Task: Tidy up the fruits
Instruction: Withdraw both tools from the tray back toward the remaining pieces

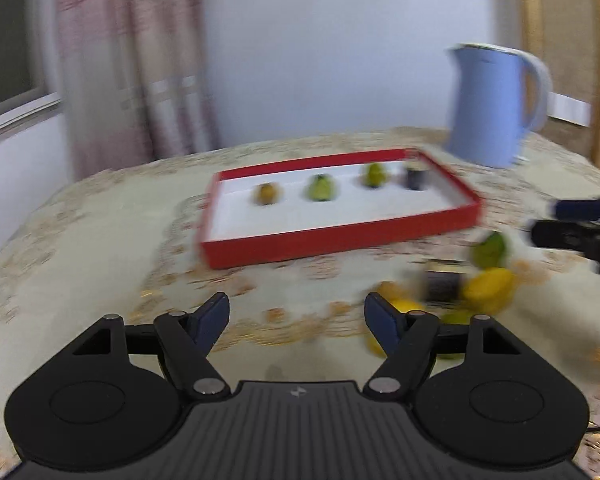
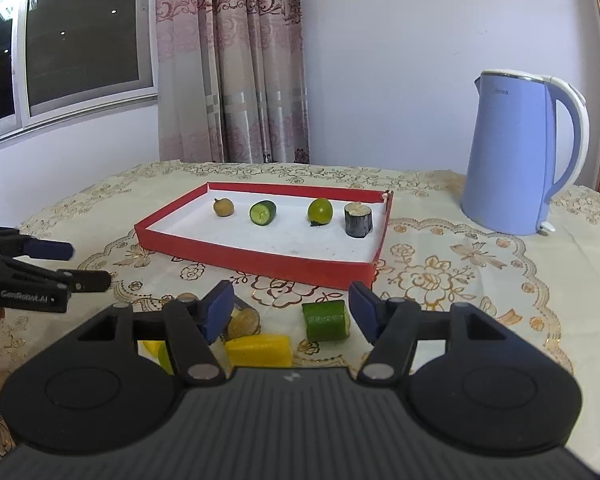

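Left gripper (image 2: pixel 88 264) hovers off the red tray's (image 2: pixel 260 266) left corner, fingers apart, empty. Four pieces sit in one row along the tray's far edge, evidently sorted: brown fruit (image 2: pixel 223 207), cucumber piece (image 2: pixel 262 212), green fruit (image 2: pixel 320 211), dark piece (image 2: pixel 358 220). Right gripper (image 2: pixel 292 312), fingers wide and empty, brackets the unsorted cluster before the tray's near edge, including one cucumber chunk (image 2: pixel 326 321) and one yellow chunk (image 2: pixel 259 350).

One red tray (image 2: pixel 260 258) holds four pieces of produce; one blue kettle (image 2: pixel 512 156) stands on the table.

Red tray (image 2: pixel 260 262), pale blue kettle (image 2: pixel 512 160), cream tablecloth (image 2: pixel 480 280) with gold floral pattern
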`<state>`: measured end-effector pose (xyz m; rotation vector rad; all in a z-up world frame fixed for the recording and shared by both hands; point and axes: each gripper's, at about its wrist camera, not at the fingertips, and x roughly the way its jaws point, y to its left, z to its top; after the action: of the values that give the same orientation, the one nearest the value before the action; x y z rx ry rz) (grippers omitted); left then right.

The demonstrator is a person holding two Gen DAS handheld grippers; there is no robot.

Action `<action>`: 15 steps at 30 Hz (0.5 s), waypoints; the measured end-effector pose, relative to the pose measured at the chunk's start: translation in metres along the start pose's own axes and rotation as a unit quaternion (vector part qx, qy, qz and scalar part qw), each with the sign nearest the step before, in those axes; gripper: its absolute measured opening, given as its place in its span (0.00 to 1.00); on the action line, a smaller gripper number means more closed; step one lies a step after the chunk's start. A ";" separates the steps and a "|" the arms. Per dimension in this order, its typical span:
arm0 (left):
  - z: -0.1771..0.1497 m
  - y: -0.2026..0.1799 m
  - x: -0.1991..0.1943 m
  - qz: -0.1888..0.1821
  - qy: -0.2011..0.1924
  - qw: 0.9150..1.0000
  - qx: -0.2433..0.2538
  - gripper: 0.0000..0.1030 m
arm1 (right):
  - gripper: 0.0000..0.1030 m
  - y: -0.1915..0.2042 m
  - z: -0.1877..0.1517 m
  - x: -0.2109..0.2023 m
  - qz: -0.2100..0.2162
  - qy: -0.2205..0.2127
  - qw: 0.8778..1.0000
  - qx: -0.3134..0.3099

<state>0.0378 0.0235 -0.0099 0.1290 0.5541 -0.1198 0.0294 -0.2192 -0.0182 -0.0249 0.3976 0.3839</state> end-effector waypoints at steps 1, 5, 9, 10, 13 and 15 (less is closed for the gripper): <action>0.000 -0.011 0.002 -0.011 0.000 1.000 0.018 0.72 | 0.60 0.000 -0.001 0.000 -0.001 0.000 1.000 0.002; -0.004 -0.039 0.018 -0.023 0.005 0.998 0.064 0.72 | 0.60 -0.001 -0.003 -0.001 -0.003 0.004 1.000 0.005; -0.005 -0.044 0.028 0.026 -0.003 0.997 0.076 0.72 | 0.63 0.000 -0.006 -0.001 -0.003 0.009 1.000 0.002; -0.004 -0.044 0.028 0.022 0.000 0.997 0.078 0.72 | 0.64 -0.001 -0.007 -0.001 -0.004 0.009 1.000 0.001; -0.005 -0.048 0.026 0.005 0.002 0.995 0.096 0.72 | 0.64 -0.003 -0.007 -0.001 -0.006 0.007 1.000 0.005; -0.008 -0.059 0.024 -0.004 0.002 0.993 0.122 0.71 | 0.64 -0.004 -0.006 -0.002 -0.006 0.005 1.000 0.006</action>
<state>0.0454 -0.0351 -0.0349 0.3640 0.5432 -0.1957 0.0271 -0.2237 -0.0236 -0.0170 0.4100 0.3705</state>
